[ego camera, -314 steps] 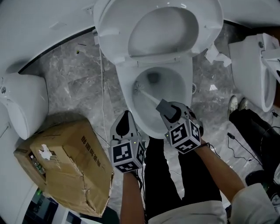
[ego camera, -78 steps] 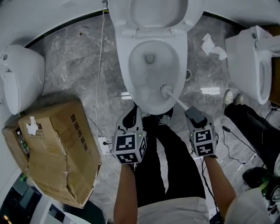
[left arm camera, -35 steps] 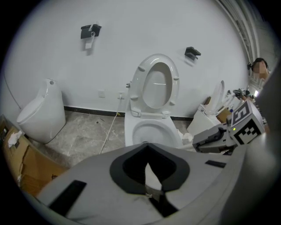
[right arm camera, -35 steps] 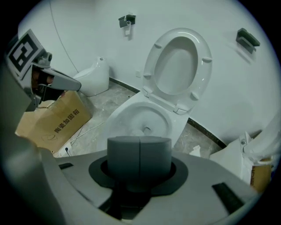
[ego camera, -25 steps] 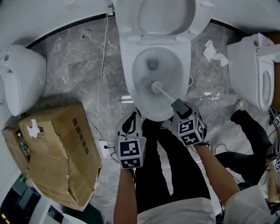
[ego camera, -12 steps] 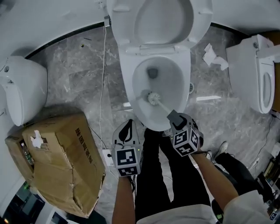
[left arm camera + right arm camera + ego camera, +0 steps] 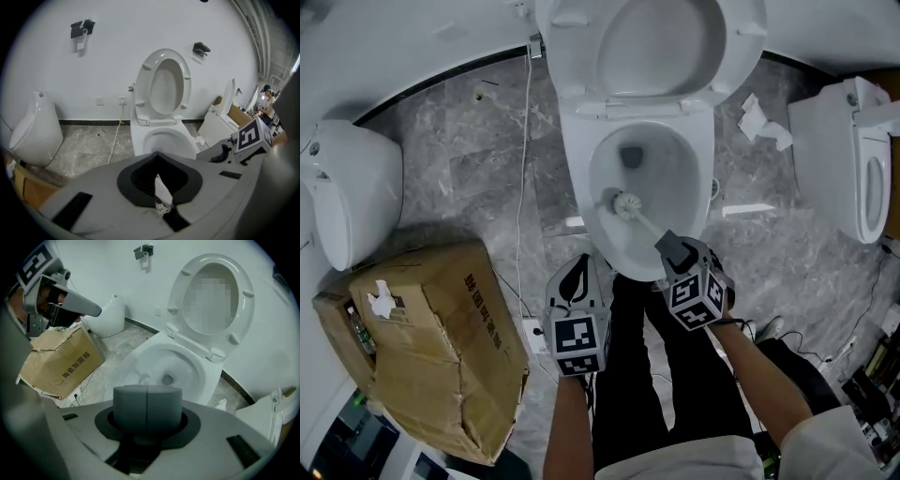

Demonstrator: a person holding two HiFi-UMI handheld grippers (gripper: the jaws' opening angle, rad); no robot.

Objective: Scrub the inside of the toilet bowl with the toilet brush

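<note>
Bristle head of white toilet brush (image 7: 625, 202) sits inside white ceramic toilet bowl (image 7: 671, 178), ahead of right gripper (image 7: 677, 251).
Its jaws pinch the grey handle (image 7: 147, 406); left gripper (image 7: 577, 275) jaws pressed together.

The left forearm (image 7: 572, 427) and right forearm (image 7: 759, 375) reach forward and down, side by side. The left gripper (image 7: 578, 274) hangs with its jaws together, nothing between them. The right gripper (image 7: 677, 255) tips steeply down, angled toward the left side, and is clamped on the handle of the toilet brush (image 7: 639, 218).

Toilet brush (image 7: 626, 202) handle end hidden inside right claw (image 7: 675, 249).
</note>
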